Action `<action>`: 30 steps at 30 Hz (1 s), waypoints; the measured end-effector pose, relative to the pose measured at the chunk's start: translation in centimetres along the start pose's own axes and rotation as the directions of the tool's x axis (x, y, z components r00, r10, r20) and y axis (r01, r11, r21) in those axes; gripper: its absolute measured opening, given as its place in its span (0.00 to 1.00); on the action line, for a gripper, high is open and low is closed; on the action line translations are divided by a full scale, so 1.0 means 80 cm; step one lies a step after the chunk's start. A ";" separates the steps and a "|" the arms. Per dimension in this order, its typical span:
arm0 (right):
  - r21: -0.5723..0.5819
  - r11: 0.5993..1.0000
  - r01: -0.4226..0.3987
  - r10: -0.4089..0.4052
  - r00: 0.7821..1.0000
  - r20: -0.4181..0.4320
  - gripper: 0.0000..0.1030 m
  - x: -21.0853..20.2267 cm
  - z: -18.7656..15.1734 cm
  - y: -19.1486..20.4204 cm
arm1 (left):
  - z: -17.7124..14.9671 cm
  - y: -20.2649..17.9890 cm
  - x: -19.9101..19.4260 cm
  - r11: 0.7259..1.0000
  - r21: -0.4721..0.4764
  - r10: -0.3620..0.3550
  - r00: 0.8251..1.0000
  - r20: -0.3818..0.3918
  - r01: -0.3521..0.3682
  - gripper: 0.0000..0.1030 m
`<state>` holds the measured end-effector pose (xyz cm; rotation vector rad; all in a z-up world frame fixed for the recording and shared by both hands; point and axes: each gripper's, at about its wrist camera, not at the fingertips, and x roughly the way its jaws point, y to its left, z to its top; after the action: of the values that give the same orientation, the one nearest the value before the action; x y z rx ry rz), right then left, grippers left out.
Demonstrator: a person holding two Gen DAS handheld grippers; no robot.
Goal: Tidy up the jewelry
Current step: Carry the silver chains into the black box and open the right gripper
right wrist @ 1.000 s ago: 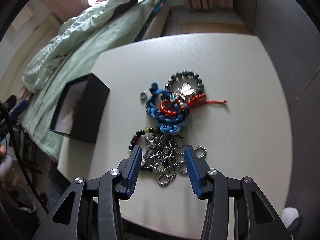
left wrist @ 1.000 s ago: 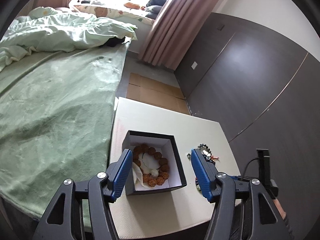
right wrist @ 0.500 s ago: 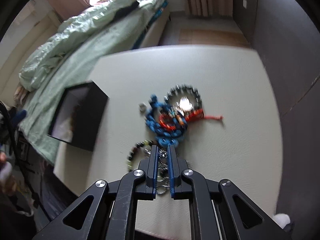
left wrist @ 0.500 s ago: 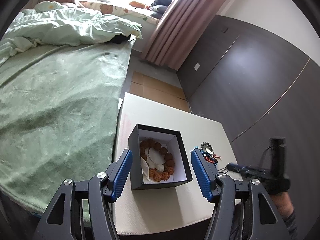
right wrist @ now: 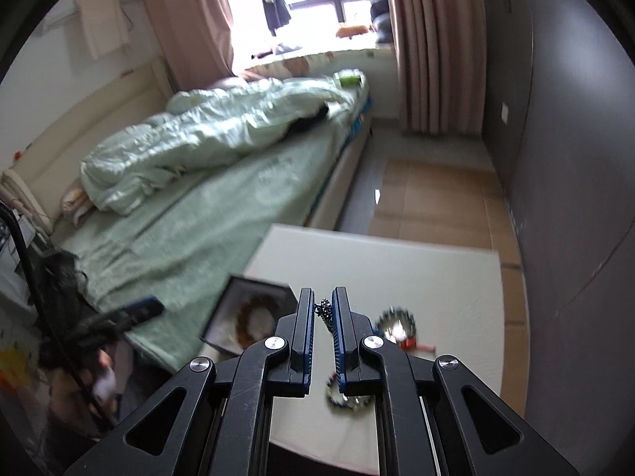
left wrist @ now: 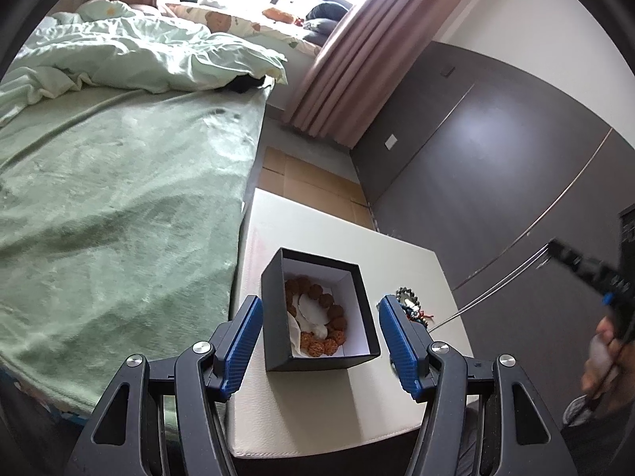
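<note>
Chain pinched, dangling over the table

The right gripper (right wrist: 324, 315) nips a metal chain (right wrist: 325, 311) by a few links; it may slip before the box (left wrist: 317, 309) at nine o'clock. The left gripper (left wrist: 320, 341) gapes empty around it.

Right gripper (right wrist: 324, 309) is clamped on a silver chain (right wrist: 326, 312), raised above the white table (right wrist: 428, 277); black box (right wrist: 254, 313) sits left.
</note>
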<state>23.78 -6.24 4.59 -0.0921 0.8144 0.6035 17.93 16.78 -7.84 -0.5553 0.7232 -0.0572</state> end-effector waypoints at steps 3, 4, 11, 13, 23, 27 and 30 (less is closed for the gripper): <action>-0.025 1.000 0.004 -0.003 0.998 0.059 0.10 -0.030 0.022 0.017 | 0.001 0.002 -0.007 1.000 -0.004 -0.001 1.000 0.009 0.002 0.60; -0.031 0.999 0.005 -0.002 0.997 0.076 0.10 -0.038 0.028 0.023 | 0.001 0.003 -0.009 1.000 -0.006 -0.002 1.000 0.012 0.002 0.60; -0.085 0.996 0.012 0.003 0.985 0.171 0.10 -0.078 0.073 0.067 | 0.001 0.012 -0.028 1.000 -0.018 -0.002 0.999 0.037 0.002 0.60; -0.096 0.995 0.014 0.004 0.982 0.190 0.10 -0.084 0.081 0.080 | 0.001 0.016 -0.034 1.000 -0.022 0.000 0.999 0.043 0.001 0.60; -0.150 0.989 0.001 0.035 0.972 0.234 0.10 -0.090 0.120 0.143 | 0.000 0.031 -0.051 0.999 -0.043 -0.001 0.998 0.062 0.003 0.60; -0.145 0.989 -0.021 0.051 0.978 0.202 0.10 -0.065 0.119 0.154 | -0.003 0.035 -0.051 0.999 -0.048 -0.003 0.998 0.058 0.006 0.60; -0.137 0.989 -0.048 0.069 0.985 0.159 0.10 -0.037 0.110 0.157 | -0.004 0.038 -0.051 0.999 -0.050 -0.002 0.999 0.054 0.005 0.60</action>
<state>21.18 5.46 14.62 -0.1389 0.6195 0.7116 14.26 20.19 -7.07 -0.6039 0.6724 -0.0275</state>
